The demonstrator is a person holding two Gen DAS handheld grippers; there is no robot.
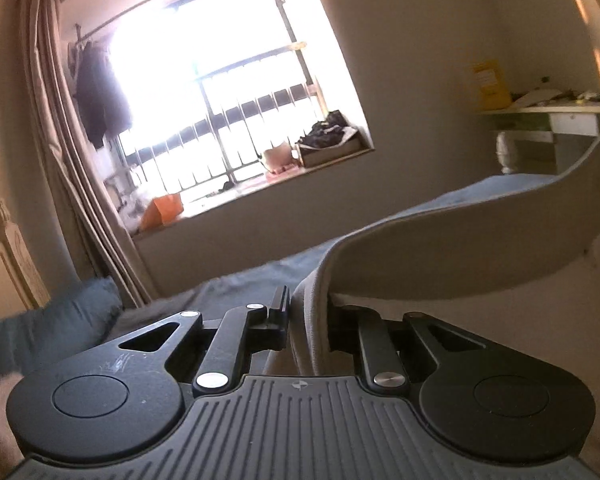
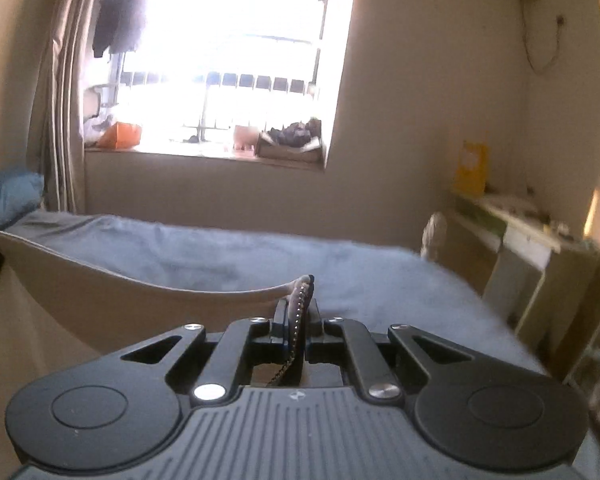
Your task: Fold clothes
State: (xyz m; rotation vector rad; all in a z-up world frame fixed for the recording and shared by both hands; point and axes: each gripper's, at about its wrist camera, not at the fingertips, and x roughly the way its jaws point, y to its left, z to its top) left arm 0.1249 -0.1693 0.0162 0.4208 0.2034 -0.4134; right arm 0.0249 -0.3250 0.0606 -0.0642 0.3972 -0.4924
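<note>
One beige garment [image 1: 452, 248] is held lifted above the bed [image 2: 260, 256], its edge clamped in the jaws of the left gripper [image 1: 306, 320] and its zipper end in those of the right gripper [image 2: 296, 320]. For a clean fold, the span between the two grippers is best kept taut and level. Beyond, one blue pillow [image 2: 8, 196] and one window [image 2: 228, 52] are counted.

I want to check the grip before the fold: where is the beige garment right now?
The beige garment hangs stretched above the blue bed, one end clamped in the left tool, the other in the right tool, window behind.
</note>
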